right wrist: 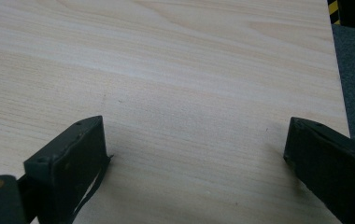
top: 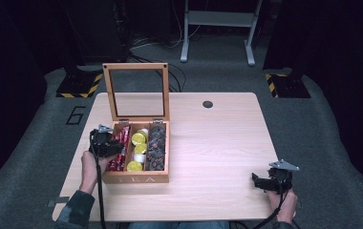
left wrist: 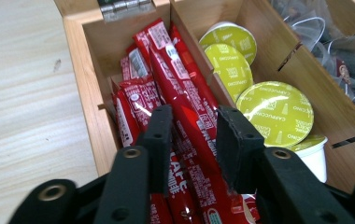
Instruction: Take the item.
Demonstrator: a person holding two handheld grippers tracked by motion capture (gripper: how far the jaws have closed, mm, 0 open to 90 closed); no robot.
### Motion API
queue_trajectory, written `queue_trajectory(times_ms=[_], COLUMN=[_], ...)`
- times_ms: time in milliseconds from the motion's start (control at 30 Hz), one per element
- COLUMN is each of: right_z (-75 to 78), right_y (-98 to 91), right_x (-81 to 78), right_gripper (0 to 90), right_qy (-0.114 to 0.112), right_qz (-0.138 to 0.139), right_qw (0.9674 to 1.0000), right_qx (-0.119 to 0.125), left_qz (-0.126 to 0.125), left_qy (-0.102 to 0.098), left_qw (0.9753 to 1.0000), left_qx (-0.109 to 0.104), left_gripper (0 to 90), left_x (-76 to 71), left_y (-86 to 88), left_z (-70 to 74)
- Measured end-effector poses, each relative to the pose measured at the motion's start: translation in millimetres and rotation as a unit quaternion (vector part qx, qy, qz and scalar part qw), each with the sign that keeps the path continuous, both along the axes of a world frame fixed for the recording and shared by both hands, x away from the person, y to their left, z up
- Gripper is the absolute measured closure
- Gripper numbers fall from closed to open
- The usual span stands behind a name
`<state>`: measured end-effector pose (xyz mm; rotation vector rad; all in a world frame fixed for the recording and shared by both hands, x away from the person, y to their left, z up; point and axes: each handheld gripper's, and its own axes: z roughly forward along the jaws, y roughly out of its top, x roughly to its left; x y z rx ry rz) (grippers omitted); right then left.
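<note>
An open wooden box stands on the left half of the table, its glass lid upright. Its left compartment holds red stick sachets, the middle one yellow-green lidded capsules, the right one dark tea bags. My left gripper reaches down into the left compartment, and its jaws press from both sides on the topmost red sachets. In the high view it sits at the box's left wall. My right gripper rests low over bare table near the front right corner, jaws wide open with nothing between them.
The table's right edge lies close to the right gripper, with grey carpet beyond. A small round cable hole sits at the table's back. Stand feet with black-and-yellow tape and a white frame stand behind the table.
</note>
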<state>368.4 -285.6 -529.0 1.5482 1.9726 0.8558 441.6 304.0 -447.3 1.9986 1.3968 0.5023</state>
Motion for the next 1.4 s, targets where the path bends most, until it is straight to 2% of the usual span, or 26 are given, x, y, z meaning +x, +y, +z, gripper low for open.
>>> queue_trajectory(times_ms=[200, 300, 367, 500, 700, 800, 967, 1400], right_z=[0.0, 0.0, 0.0, 0.0, -0.1, -0.1, -0.1, -0.2], right_y=[-0.1, -0.2, -0.2, -0.3, 0.1, 0.1, 0.1, 0.1], right_x=[-0.1, -0.1, -0.2, -0.1, -0.4, -0.5, -0.4, -0.5], right_gripper=[5.7, 6.0, 6.2, 6.2, 6.5, 6.7, 6.8, 6.9], right_qy=[-0.001, -0.001, -0.002, -0.002, -0.002, -0.002, -0.002, -0.003], right_qz=[0.001, 0.001, 0.002, 0.001, 0.000, -0.001, 0.000, -0.001], right_qw=[1.0000, 1.0000, 1.0000, 1.0000, 1.0000, 1.0000, 1.0000, 1.0000], right_qx=[0.000, 0.000, 0.000, 0.001, 0.002, 0.002, 0.002, 0.003], left_qz=[0.002, 0.009, 0.008, 0.010, 0.018, 0.025, 0.028, 0.014], left_qy=[0.007, 0.003, 0.008, 0.006, -0.013, -0.019, -0.030, -0.053], left_qw=[1.0000, 0.9999, 0.9999, 0.9999, 0.9997, 0.9995, 0.9992, 0.9983], left_qx=[-0.003, -0.010, -0.012, -0.004, 0.008, -0.002, -0.004, -0.018], left_gripper=[68.1, 73.0, 74.6, 75.2, 80.5, 81.1, 81.6, 82.2], left_x=[1.7, 2.4, 2.5, 3.0, -1.5, -3.3, -5.9, -12.3], left_y=[1.1, 3.9, 6.1, 3.9, 1.9, 3.1, 3.1, 2.1], left_z=[-0.1, -0.5, -0.4, -1.1, -0.3, -0.7, 1.2, 14.3])
